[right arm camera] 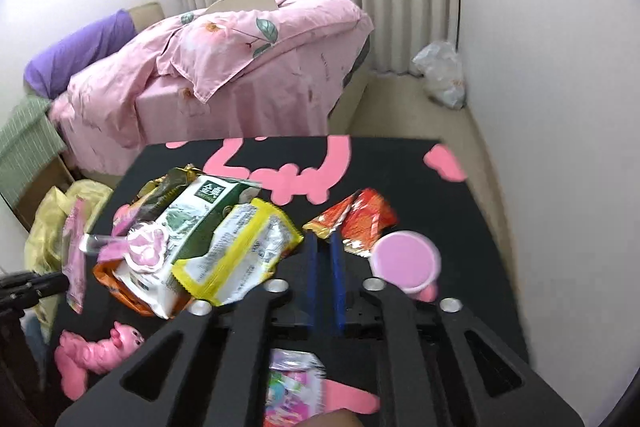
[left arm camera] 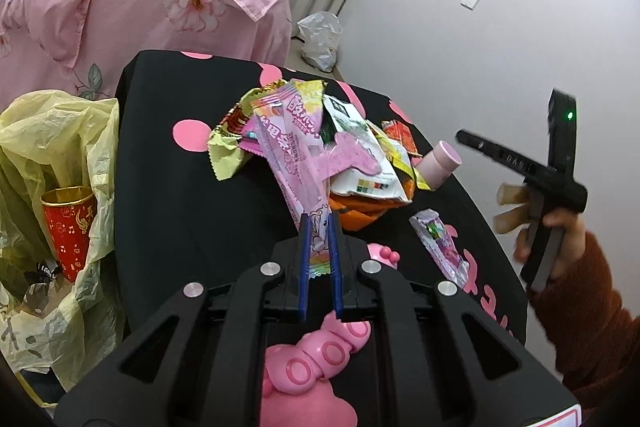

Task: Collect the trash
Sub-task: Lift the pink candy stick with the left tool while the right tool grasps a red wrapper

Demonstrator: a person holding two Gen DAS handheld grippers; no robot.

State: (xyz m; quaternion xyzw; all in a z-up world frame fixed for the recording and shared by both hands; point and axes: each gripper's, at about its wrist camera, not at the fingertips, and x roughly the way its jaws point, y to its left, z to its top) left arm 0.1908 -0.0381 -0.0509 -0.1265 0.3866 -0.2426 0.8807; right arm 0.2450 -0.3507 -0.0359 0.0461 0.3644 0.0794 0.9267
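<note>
Black table (left arm camera: pixel 168 195) dotted pink carries, left of the tool, a yellow bag (left arm camera: pixel 52 147), ahead a pink wrapper (left arm camera: pixel 288 155) with unreadable print pinched by the left gripper (left arm camera: pixel 320 223), while the right gripper (right arm camera: pixel 326 239) gapes empty beside a pink cup (right arm camera: pixel 406 261).

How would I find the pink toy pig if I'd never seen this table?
Start at the black table with pink shapes. In the right claw's view, look past the heap of wrappers to the table's near left corner. The toy pig lies there alone, solid glossy pink plastic with a snout, not flat and crinkly like the wrappers.
</note>
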